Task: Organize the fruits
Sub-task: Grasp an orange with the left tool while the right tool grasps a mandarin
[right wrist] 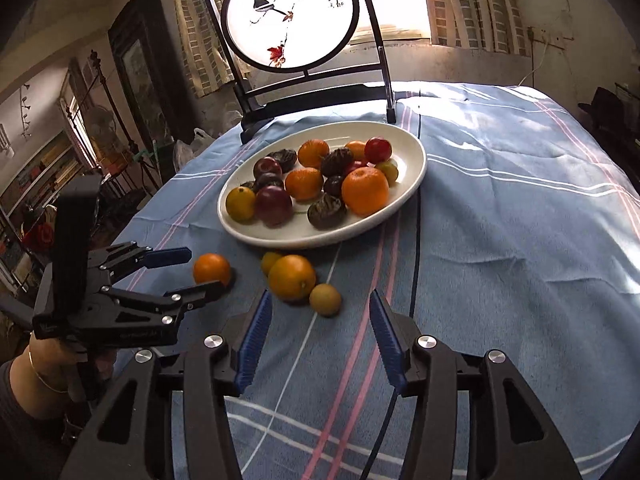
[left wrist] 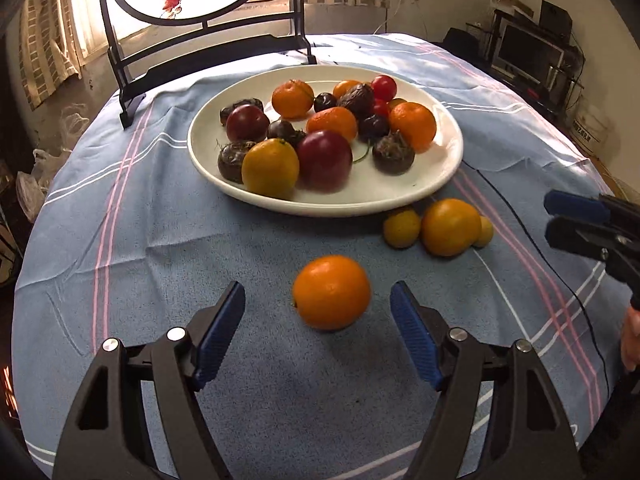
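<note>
Loose orange lies on tablecloth just ahead of left gripper, jaws apart.
Nothing touches it; white plate sits toward table's far edge. Right gripper: jaws apart, empty, near three fruits.

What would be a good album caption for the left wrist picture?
Open left gripper lines up on a loose orange, with a white plate of mixed fruit beyond.

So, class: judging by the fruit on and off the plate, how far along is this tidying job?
Mostly done: the white plate holds most fruit. In hand: nothing, though the open left gripper faces a lone orange. Left: that orange and the three-fruit cluster before the open right gripper.
</note>
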A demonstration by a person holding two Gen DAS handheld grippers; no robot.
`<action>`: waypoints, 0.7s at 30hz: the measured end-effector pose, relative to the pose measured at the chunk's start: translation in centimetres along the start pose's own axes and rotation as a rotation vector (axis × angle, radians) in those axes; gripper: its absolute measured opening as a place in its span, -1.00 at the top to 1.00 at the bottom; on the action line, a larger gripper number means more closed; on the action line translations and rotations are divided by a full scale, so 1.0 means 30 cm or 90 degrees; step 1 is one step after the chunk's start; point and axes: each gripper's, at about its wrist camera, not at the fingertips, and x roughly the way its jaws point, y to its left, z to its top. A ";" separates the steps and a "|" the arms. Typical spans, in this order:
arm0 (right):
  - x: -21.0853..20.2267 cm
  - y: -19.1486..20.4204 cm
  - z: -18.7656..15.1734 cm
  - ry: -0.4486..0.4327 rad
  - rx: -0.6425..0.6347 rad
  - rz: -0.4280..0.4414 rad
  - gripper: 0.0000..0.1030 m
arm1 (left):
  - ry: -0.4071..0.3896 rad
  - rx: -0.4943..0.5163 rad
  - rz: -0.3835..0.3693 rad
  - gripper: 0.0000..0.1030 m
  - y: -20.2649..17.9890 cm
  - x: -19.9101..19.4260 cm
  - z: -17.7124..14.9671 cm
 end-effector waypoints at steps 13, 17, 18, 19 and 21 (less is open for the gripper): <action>0.107 0.008 0.003 0.085 -0.077 -0.033 0.21 | -0.032 -0.036 -0.053 0.25 -0.007 -0.103 -0.046; 0.157 0.067 0.018 0.099 -0.153 -0.059 0.21 | -0.038 -0.025 -0.063 0.25 -0.021 -0.155 -0.075; 0.172 0.075 0.023 0.106 -0.165 -0.064 0.21 | -0.038 -0.022 -0.063 0.25 -0.025 -0.164 -0.081; 0.182 0.080 0.027 0.110 -0.174 -0.070 0.25 | -0.040 -0.021 -0.063 0.25 -0.024 -0.170 -0.084; 0.203 0.088 0.033 0.122 -0.187 -0.070 0.43 | -0.041 -0.023 -0.065 0.25 -0.020 -0.176 -0.088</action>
